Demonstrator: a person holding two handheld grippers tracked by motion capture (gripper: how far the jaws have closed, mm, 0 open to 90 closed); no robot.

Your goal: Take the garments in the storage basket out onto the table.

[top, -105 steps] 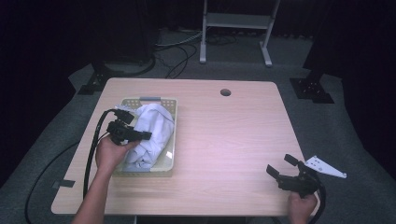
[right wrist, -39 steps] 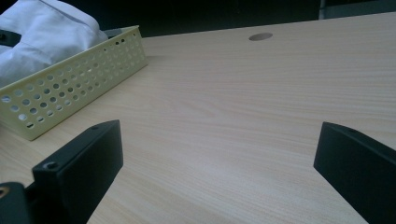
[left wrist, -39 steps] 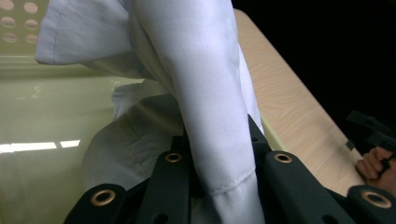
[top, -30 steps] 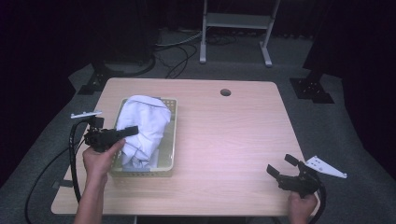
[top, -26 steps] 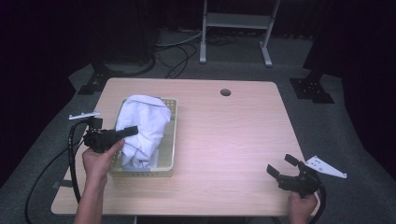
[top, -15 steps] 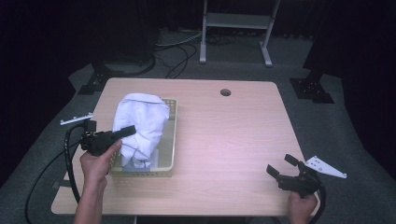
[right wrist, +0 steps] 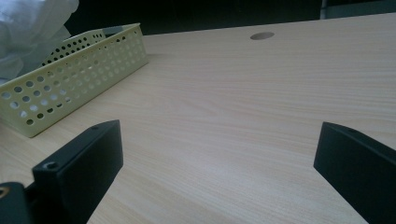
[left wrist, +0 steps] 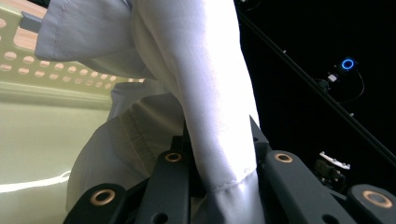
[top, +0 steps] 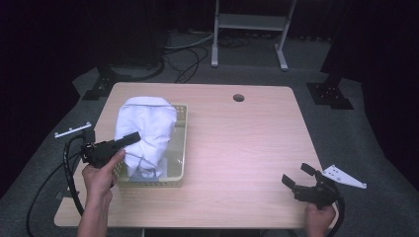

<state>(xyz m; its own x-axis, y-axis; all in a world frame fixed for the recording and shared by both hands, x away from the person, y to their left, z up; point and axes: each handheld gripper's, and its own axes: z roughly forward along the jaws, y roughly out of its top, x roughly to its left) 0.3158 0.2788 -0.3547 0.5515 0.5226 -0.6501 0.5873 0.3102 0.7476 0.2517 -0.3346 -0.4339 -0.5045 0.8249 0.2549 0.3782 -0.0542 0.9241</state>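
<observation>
A white cloth [top: 144, 131] hangs bunched above a pale yellow perforated basket [top: 179, 148] on the left of the wooden table [top: 237, 143], its lower end still inside the basket. My left gripper [top: 127, 139] is at the basket's left side, shut on a fold of the cloth. In the left gripper view the cloth [left wrist: 210, 93] runs up from between the black jaws of the left gripper [left wrist: 224, 161], with the basket wall [left wrist: 28, 70] behind. My right gripper [top: 296, 174] rests open near the table's front right corner; in the right gripper view the right gripper [right wrist: 219, 140] has bare table between its jaws.
A round hole [top: 238, 97] is in the table's far side. The basket [right wrist: 79, 70] and cloth [right wrist: 32, 23] lie far left in the right gripper view. A metal stand [top: 249, 22] and cables [top: 188, 59] are on the floor behind the table.
My left gripper has moved left, from over the basket to its left edge, drawing the cloth up and leftward with it. The right gripper has stayed still.
</observation>
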